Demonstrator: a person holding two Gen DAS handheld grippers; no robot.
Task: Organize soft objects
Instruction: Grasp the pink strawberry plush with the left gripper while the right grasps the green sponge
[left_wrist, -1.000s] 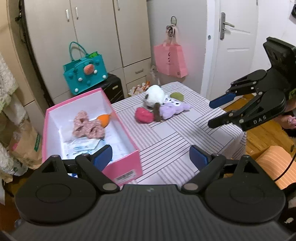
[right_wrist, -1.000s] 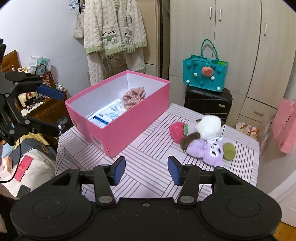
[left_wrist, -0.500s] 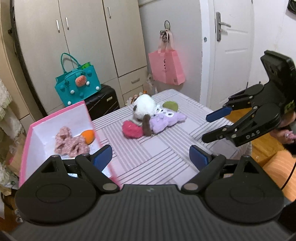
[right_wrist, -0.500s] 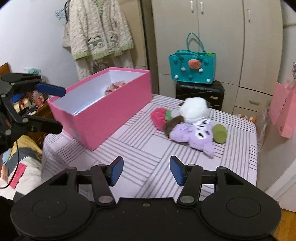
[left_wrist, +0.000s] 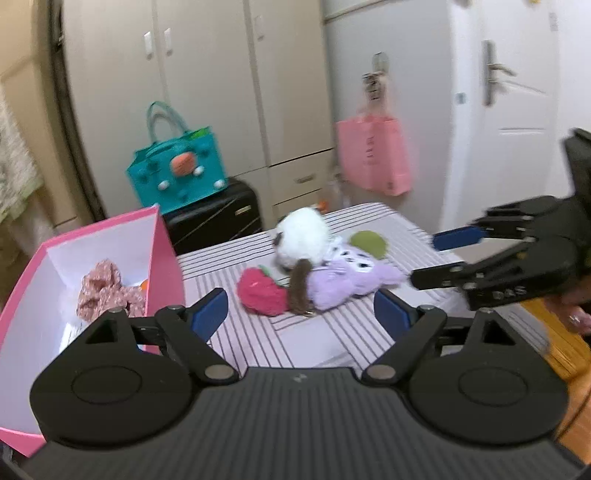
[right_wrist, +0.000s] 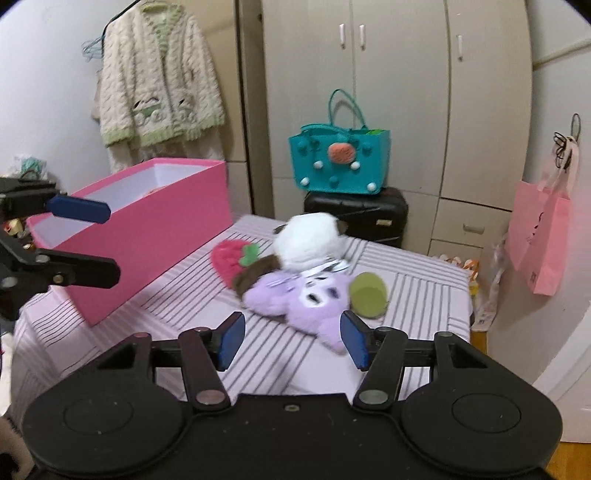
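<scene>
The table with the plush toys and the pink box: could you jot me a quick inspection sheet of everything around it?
Surface: striped tablecloth, bare in front.
Job's things: strawberry plush, white plush, purple plush and green plush piled together; pink box open, pink scrunchie inside.
Clutter: nothing seen on the table.
Grippers: left gripper has just been closing, right gripper opening; both open, nothing between the fingers.
Cables: nothing seen.
Surroundings: teal bag on black suitcase, pink tote hanging, cardigan, wardrobe.
</scene>
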